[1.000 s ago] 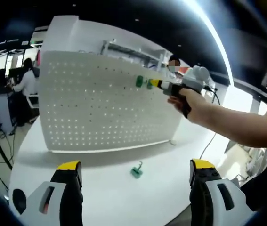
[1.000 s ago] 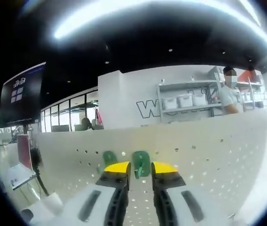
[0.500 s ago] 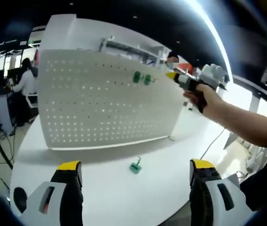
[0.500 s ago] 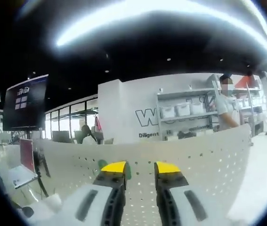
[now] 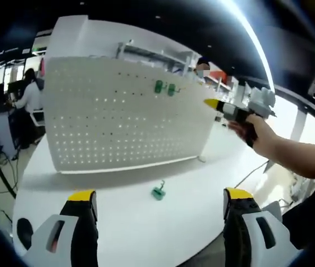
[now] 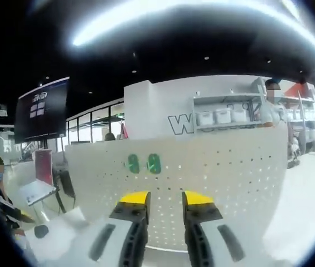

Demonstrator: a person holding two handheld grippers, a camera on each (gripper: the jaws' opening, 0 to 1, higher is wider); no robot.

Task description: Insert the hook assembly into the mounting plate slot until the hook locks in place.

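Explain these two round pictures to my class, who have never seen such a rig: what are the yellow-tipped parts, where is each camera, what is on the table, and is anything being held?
No robot here: a person holds a hand tool with two jaws, a gripper, in each hand. Each gripper carries a fisheye camera looking along its own jaws.

In the left gripper view, the left gripper has its jaws wide apart, holding nothing. The right gripper comes in from the right, held in the person's hand.

In the right gripper view, the right gripper has a small gap between its jaws and nothing in it.

On the white table stands a white pegboard with two green hooks mounted near its top. A third green hook lies loose on the table.
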